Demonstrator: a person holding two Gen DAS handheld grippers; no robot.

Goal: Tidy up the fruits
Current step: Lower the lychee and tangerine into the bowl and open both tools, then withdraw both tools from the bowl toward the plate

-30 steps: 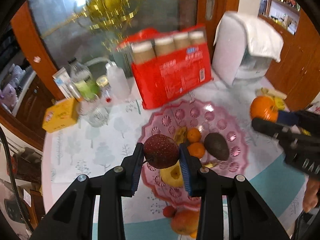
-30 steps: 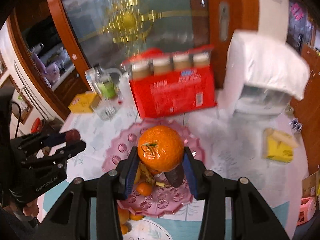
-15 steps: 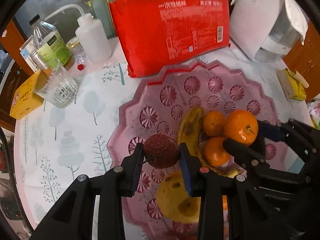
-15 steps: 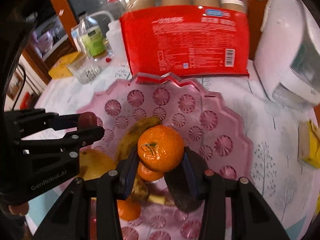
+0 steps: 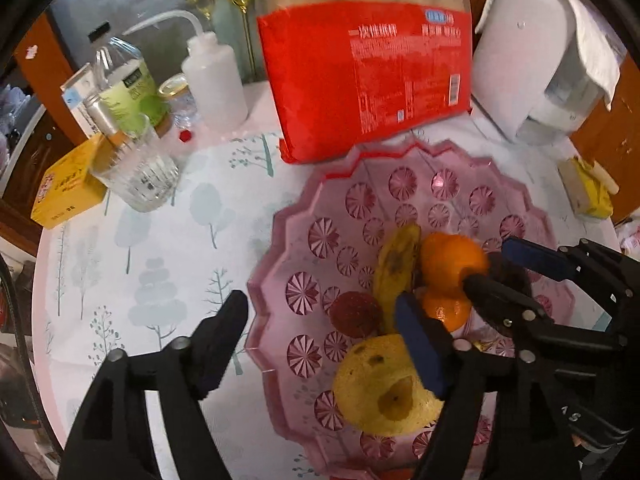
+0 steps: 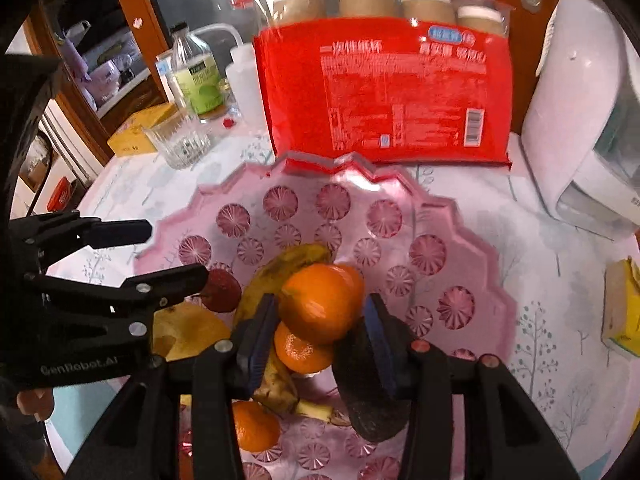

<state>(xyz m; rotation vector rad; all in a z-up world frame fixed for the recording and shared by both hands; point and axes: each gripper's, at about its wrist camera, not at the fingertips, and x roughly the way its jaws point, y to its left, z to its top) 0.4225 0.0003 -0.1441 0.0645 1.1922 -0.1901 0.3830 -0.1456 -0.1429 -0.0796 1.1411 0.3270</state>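
The left gripper [image 5: 320, 332] stands spread wide over the pink plate [image 5: 440, 184], clasping nothing; the dark red fruit [image 5: 354, 314] lies loose on the plate between its fingers, beside the banana [image 5: 394, 264]. The right gripper [image 6: 320, 324] is parted too, its blue pads [image 6: 378, 340] just clear of the large orange [image 6: 320, 302], which sits on a smaller orange [image 6: 302, 350]; whether the left pad touches it cannot be told. The right view shows a dark avocado [image 6: 368, 412] partly hidden behind the right finger and a third orange [image 6: 254, 426] low on the plate, neither clear from the left view. The left view shows the spotted yellow fruit [image 5: 384, 388] nearly whole; the right view has it largely hidden behind the left gripper. Behind the plate stands a red pack of paper cups [image 5: 364, 80].
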